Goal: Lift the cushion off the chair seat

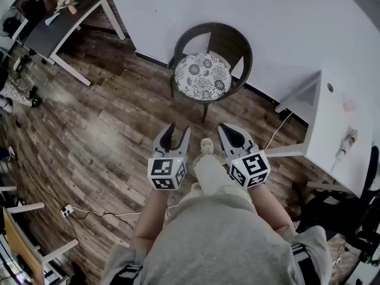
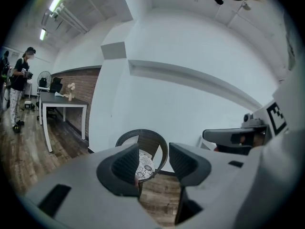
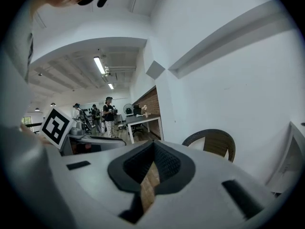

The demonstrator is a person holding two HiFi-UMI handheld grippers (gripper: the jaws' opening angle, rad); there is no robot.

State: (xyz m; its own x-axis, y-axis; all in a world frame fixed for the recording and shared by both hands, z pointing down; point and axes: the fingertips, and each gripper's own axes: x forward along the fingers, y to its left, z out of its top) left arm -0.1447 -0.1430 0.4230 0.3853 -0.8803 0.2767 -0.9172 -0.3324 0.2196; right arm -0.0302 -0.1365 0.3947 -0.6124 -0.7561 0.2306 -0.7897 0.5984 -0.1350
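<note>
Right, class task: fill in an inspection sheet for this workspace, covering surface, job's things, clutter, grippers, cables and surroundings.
Surface: brown wood-plank floor.
Job's things: round black-and-white patterned cushion flat on the seat of the dark woven tub chair, untouched.
Clutter: grey-topped white-legged table, far left; white desk, right.
Grippers: left gripper open, empty; right gripper shut, empty; both short of the chair.
Cables: white cable with plug strip on the floor, lower left; second white cable beside the white desk.
Surroundings: white wall behind the chair; person standing far off.
</note>
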